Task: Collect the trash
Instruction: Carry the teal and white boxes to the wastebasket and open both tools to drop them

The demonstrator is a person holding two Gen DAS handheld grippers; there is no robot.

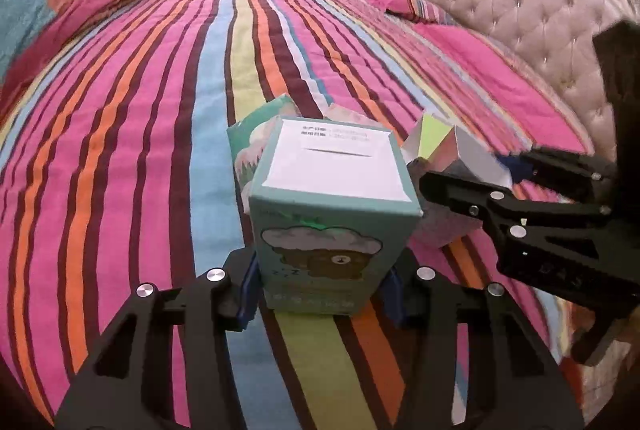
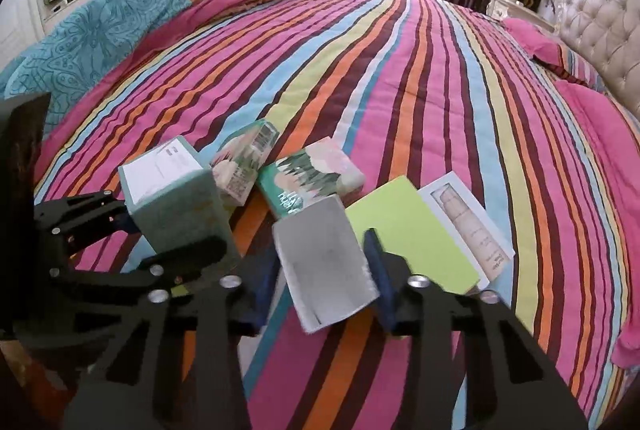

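On the striped bedspread (image 1: 140, 149), the left gripper (image 1: 320, 286) clamps a teal bear-print box (image 1: 320, 230), while the right gripper (image 2: 320, 278) grips what looks like a flattened grey carton (image 2: 326, 262).

My 2 cameras each ride a tool and look down along its fingers, close over the bed (image 1: 168, 133). The left view faces its far edge and headboard (image 1: 520, 1); the right view, beside it, faces the same way. Both share the teal box (image 1: 328, 213) and striped cover.
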